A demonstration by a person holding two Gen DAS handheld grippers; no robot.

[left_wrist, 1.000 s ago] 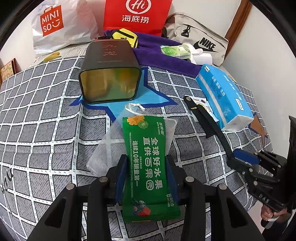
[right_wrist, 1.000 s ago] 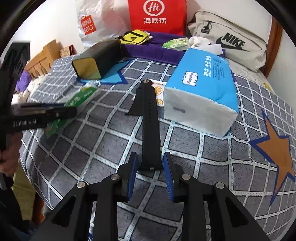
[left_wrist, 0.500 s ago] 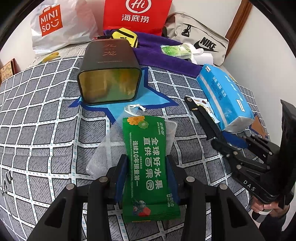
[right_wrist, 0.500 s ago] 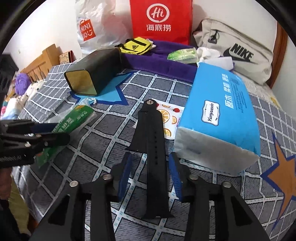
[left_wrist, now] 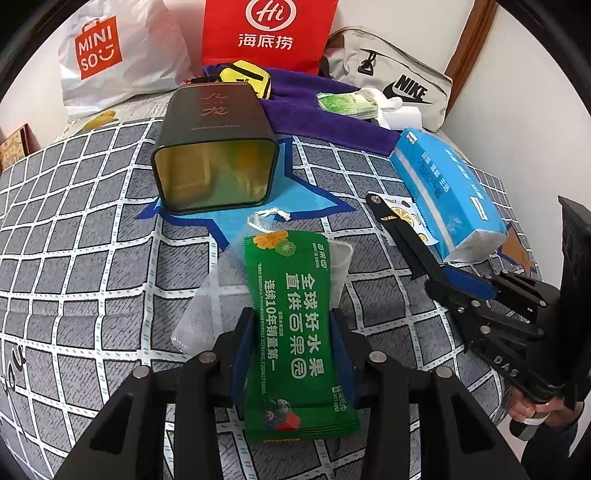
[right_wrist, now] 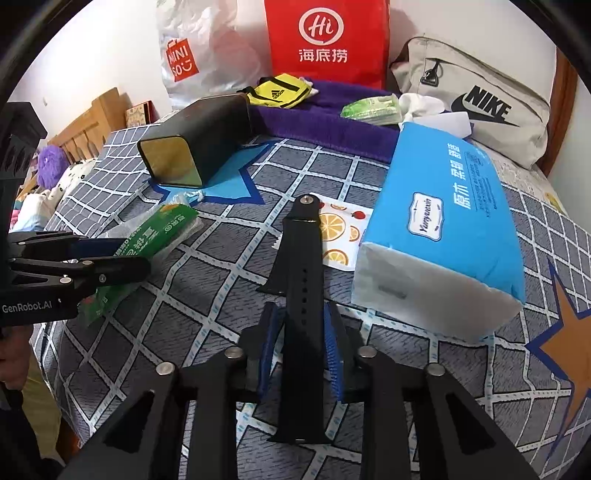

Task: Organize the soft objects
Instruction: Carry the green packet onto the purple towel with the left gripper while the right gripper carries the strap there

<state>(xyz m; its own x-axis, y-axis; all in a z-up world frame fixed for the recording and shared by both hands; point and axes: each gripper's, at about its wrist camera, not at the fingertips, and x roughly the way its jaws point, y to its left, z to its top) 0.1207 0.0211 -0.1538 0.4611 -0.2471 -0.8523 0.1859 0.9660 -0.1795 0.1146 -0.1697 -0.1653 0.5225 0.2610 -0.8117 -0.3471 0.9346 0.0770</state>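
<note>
My left gripper [left_wrist: 291, 328] is shut on a green wet-wipe packet [left_wrist: 295, 314], held low over the checked bedspread, with a clear mesh bag [left_wrist: 210, 295] under it. My right gripper [right_wrist: 301, 332] straddles a black watch strap [right_wrist: 301, 258] that lies on the bedspread; its jaws stand a little apart from the strap's sides. A black tin [left_wrist: 214, 147] lies on its side with its open mouth towards me, beyond the packet. The left gripper shows in the right wrist view [right_wrist: 107, 258], and the right gripper shows in the left wrist view [left_wrist: 454, 284].
A blue tissue pack [right_wrist: 447, 221] lies right of the strap, with a fruit-print sachet [right_wrist: 340, 229] beside it. At the back are a purple towel [left_wrist: 321, 107], a yellow pouch [right_wrist: 280, 90], a green pack [right_wrist: 373, 109], a Nike bag [right_wrist: 480, 107], and red [left_wrist: 267, 29] and white shopping bags [left_wrist: 107, 48].
My right gripper moved forward along the strap and its jaws parted from it. The left gripper stayed still with the packet.
</note>
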